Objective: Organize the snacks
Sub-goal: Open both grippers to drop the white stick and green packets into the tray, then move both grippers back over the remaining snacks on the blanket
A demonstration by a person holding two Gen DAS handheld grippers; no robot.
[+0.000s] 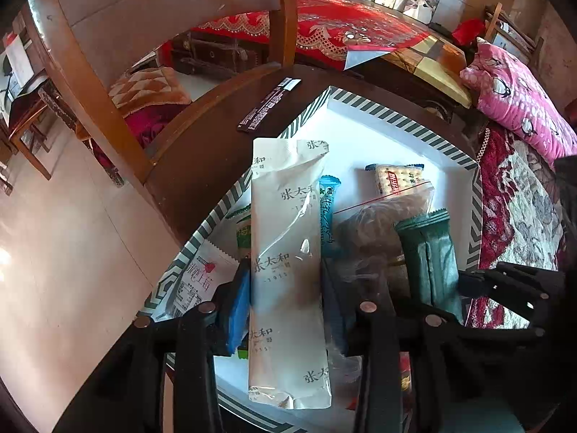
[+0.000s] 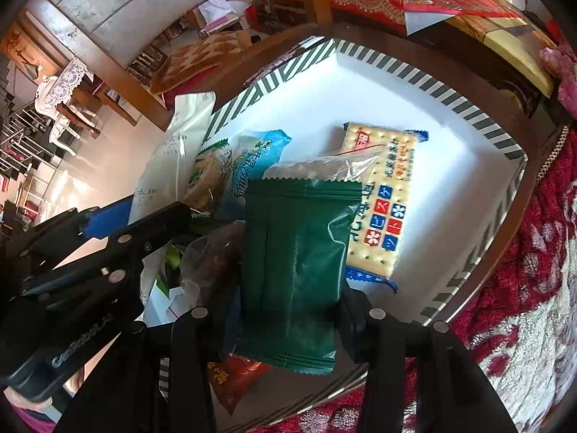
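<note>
A white box with a green-striped rim [image 1: 393, 117] [image 2: 425, 81] stands on a dark wooden table and holds several snack packets. My left gripper [image 1: 286, 301] is shut on a long white packet with grey Chinese print [image 1: 286, 252], held over the box; the packet also shows in the right wrist view [image 2: 169, 158]. My right gripper [image 2: 292, 306] is shut on a dark green packet [image 2: 295, 270], held over the box; it also shows in the left wrist view [image 1: 429, 256]. In the box lie a cracker pack [image 2: 386, 198], a light blue packet [image 2: 252, 166] and a clear zip bag [image 1: 378, 227].
A black sachet [image 1: 268, 103] lies on the table [image 1: 202, 166] beyond the box. A wooden chair [image 1: 108, 54] stands at the table's far left edge. A red patterned blanket [image 2: 523, 288] lies to the right of the box. A red packet [image 2: 234, 375] sits under the right gripper.
</note>
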